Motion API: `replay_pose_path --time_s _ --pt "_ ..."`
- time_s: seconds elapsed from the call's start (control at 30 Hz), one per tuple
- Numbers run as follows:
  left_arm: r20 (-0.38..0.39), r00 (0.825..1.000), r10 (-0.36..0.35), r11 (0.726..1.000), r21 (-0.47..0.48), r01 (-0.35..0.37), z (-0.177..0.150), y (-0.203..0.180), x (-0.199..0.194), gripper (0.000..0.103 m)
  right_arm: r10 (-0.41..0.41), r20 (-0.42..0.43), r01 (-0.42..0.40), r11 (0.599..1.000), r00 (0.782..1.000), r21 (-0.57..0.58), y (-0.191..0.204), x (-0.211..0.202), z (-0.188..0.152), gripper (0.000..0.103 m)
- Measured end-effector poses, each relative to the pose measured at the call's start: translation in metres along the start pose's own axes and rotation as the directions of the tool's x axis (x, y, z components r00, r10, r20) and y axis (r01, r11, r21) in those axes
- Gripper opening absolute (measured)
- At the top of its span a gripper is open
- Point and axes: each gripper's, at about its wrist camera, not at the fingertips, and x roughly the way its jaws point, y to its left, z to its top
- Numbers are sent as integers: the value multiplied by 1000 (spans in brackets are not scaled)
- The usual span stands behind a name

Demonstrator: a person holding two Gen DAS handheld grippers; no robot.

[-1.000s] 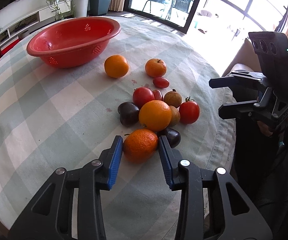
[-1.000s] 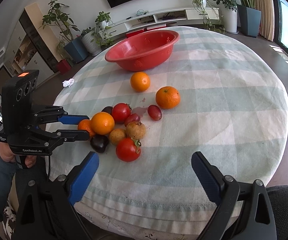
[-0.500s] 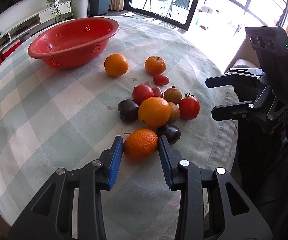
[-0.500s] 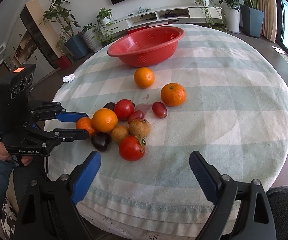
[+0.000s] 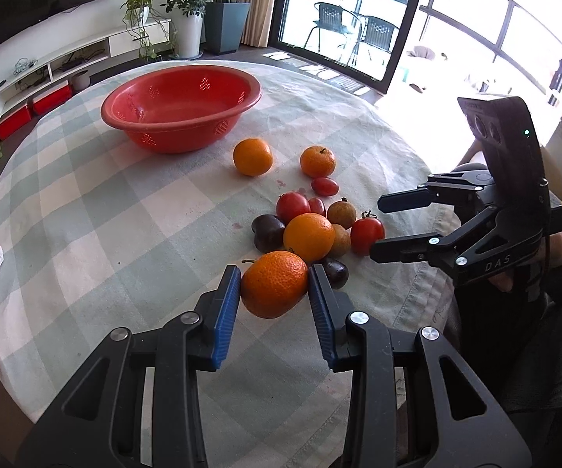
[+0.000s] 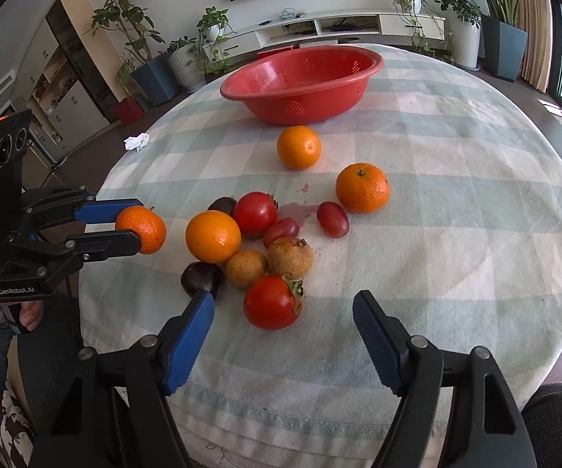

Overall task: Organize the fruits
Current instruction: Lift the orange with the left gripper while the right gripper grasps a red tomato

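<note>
- My left tool (image 5: 274,286) is clamped on a mandarin (image 5: 274,284), blue pads pressed to both its sides; from the right wrist view the fruit (image 6: 143,229) hangs clear of the cloth, off the table's left edge region.
- My right tool (image 6: 283,314) has just been closing its jaws, yet they stand apart and grip nothing; a tomato (image 6: 272,302) with a green stalk lies between the fingertips, untouched.
- Just beyond that tomato sits the heap: two brown rough-skinned fruits (image 6: 277,259), a dark plum (image 6: 202,279) beside my left fingertip, a large orange (image 6: 213,236), another tomato (image 6: 255,213) and a red grape (image 6: 280,231).
- Farther out, apart from the heap, lie a second grape (image 6: 332,219), a mandarin with a green stem end (image 6: 362,187) and a smooth orange (image 6: 298,146).
- The red colander bowl (image 6: 300,82) stands at the far side, holding no fruit that I can see.
- All rest on a round table (image 6: 456,195) under a pale green checked cloth with a reddish stain; a crumpled tissue (image 6: 136,141) lies near its edge.
- Around it: potted plants, a low white shelf, a wall screen, glass doors to a balcony with chairs.
</note>
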Motion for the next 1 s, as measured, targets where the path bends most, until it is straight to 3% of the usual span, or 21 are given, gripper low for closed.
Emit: replay_pose_path --time_s 0.57,1.0 --pt "60 998 5 998 -69 -1 -14 -6 -21 33 -41 -29 37 990 999 -136 13 13 -2 37" --pt "76 997 18 995 -99 -10 -13 -3 -22 33 -12 -10 11 993 1000 -113 10 -5 1 36"
